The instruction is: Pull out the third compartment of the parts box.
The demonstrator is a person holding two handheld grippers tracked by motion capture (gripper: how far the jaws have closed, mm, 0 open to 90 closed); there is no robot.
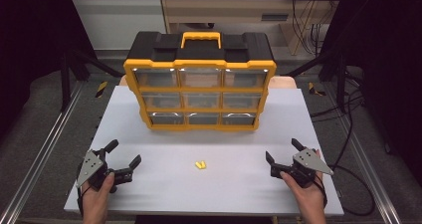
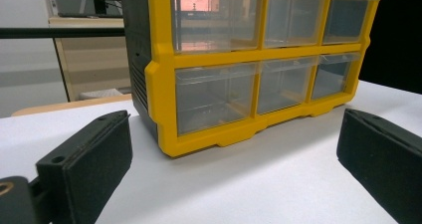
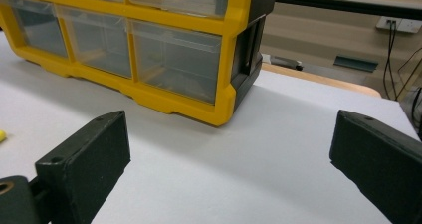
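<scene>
Now | both tongs (image 1: 123,153) (image 1: 282,151) gape wide, empty | small yellow foam earplugs (image 1: 200,165) between | smooth white table (image 1: 164,184)

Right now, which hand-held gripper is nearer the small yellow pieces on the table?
Left, narrowly. The left hand-held gripper sits left of the yellow pieces; the right hand-held gripper sits slightly farther off on their right. Both are open.

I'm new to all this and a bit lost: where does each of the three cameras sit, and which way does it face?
High view: above the person's side, looking forward and down on the white table, the yellow drawer cabinet, both hands, left gripper, right gripper.
Left gripper view: rides low on that gripper, faces the cabinet's left corner between open jaws.
Right gripper view: same, faces the cabinet's right corner; small yellow piece at its edge.
All share the cabinet.
</scene>
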